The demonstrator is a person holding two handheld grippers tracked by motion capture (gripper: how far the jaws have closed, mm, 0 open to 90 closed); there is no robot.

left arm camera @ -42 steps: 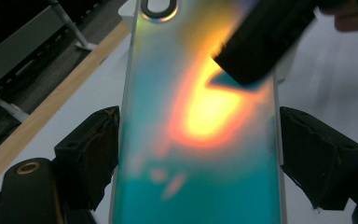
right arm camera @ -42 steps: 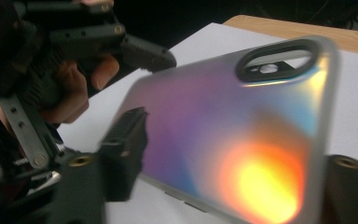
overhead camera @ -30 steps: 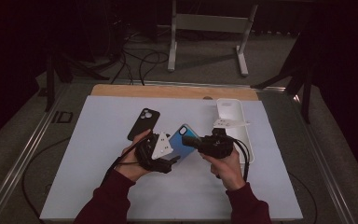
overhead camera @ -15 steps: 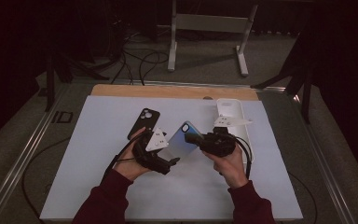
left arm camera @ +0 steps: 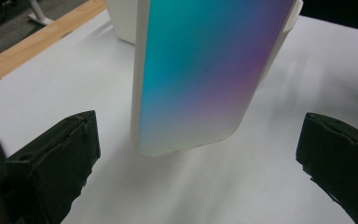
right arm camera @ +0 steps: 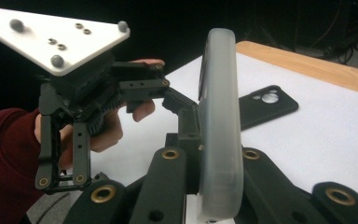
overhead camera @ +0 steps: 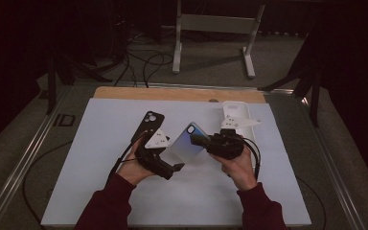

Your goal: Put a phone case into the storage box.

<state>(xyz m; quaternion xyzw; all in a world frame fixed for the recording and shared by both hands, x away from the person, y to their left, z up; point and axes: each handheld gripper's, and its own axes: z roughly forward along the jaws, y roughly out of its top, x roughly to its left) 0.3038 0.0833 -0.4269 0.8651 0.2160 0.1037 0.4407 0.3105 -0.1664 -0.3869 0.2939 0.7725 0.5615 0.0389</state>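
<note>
Phone (overhead camera: 188,142) is clamped edgewise in the right gripper (overhead camera: 202,140), tilted off the table (overhead camera: 100,191). Left gripper (overhead camera: 170,158), at its 9 o'clock, has just been opened wide; the phone is untouched between its jaws.

no readable text, no labels, brands or numbers anywhere

phone case (overhead camera: 186,144) | you see a pale translucent rim and a back shading teal to purple | clamped at one end, tilted up off the white surface (overhead camera: 100,191) | other end free, mid-surface
</note>
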